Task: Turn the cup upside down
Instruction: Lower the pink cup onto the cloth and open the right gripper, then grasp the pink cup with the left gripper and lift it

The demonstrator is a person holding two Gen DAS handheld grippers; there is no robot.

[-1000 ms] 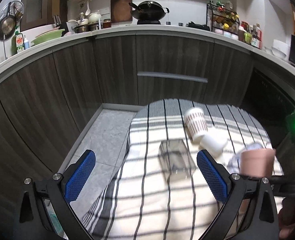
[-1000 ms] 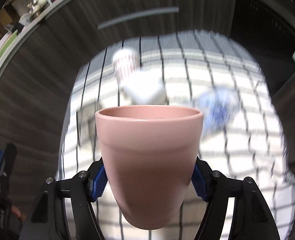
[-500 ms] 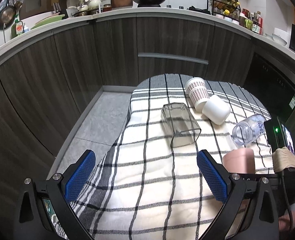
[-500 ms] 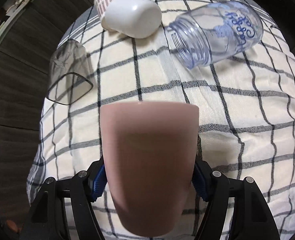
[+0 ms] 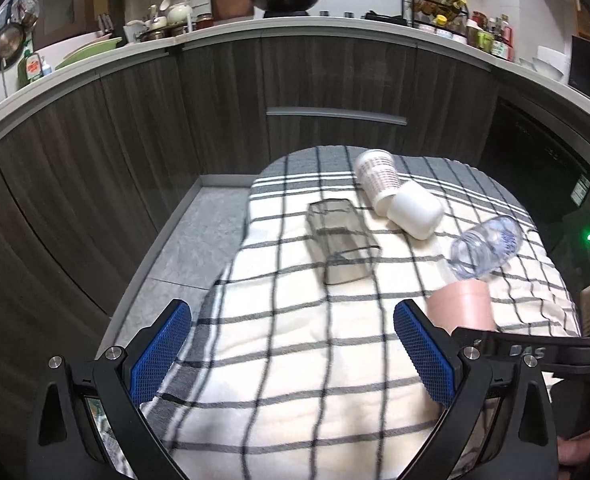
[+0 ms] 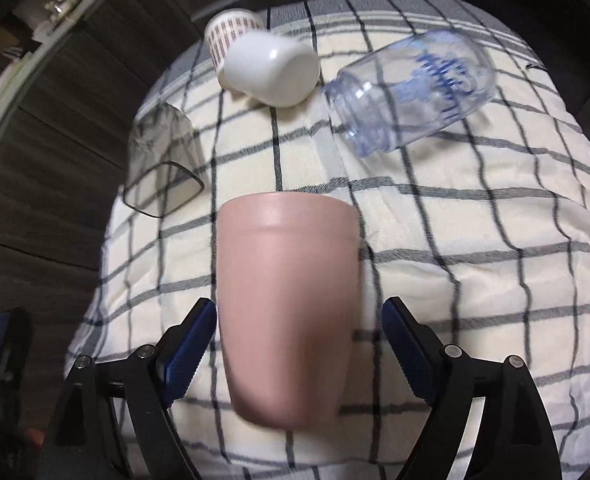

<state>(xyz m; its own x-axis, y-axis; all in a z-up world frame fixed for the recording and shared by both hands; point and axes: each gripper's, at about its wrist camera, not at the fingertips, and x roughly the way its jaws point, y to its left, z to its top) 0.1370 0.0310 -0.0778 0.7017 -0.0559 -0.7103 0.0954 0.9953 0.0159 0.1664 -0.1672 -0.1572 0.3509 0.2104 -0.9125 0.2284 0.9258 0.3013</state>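
A pink cup point(image 6: 291, 312) stands mouth-down on the checked cloth point(image 6: 475, 264), its base toward the camera. My right gripper point(image 6: 299, 344) is open, its blue pads on either side of the cup with gaps showing. The cup also shows in the left wrist view point(image 5: 461, 309), at the right. My left gripper point(image 5: 291, 348) is open and empty, above the near part of the cloth point(image 5: 295, 360).
A clear square glass point(image 6: 157, 168), a patterned paper cup point(image 6: 229, 34), a white cup point(image 6: 273, 70) and a clear bottle with blue print point(image 6: 415, 88) lie on their sides at the far end. Dark kitchen cabinets point(image 5: 215, 112) stand beyond the table.
The right gripper turned the pink cup from upright to mouth-down, lowered it onto the cloth and opened its jaws. The left gripper stayed open and shifted only slightly.
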